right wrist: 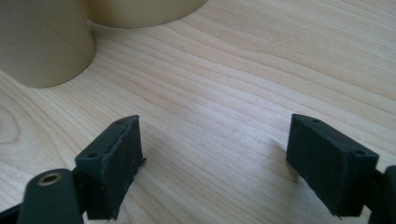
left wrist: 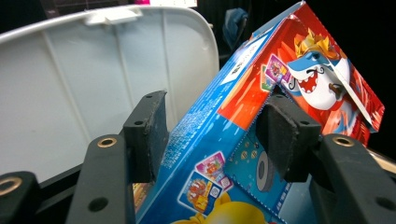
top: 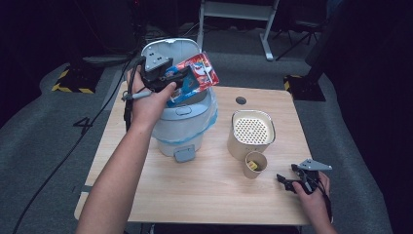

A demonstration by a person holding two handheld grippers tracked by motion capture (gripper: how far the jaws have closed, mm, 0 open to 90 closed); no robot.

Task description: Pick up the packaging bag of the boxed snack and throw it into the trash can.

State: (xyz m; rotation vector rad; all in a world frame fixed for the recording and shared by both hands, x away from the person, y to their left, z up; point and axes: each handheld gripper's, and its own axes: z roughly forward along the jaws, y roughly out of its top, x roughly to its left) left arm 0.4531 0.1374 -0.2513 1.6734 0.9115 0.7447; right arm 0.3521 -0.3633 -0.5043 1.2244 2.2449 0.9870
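While the left gripper (top: 171,84) hangs over the open white bin (top: 182,127), the colourful carton (top: 194,77) sits tilted between its fingers (left wrist: 145,133). They stand part open; the right pad touches the carton's face, the left pad looks just clear of it, so the grip seems loosened. To drop it cleanly, I judge the carton should be centred over the mouth, clear of the raised lid (left wrist: 93,84) at the far side, before the fingers spread fully. The bin wears a clear liner; what lies inside is hidden. Right of it on the counter (top: 204,190) stand a beige canister (top: 250,132) with a perforated top and a small paper cup (top: 255,165) holding something yellow. The right gripper (top: 292,183) rests near the cup, wide open and empty.
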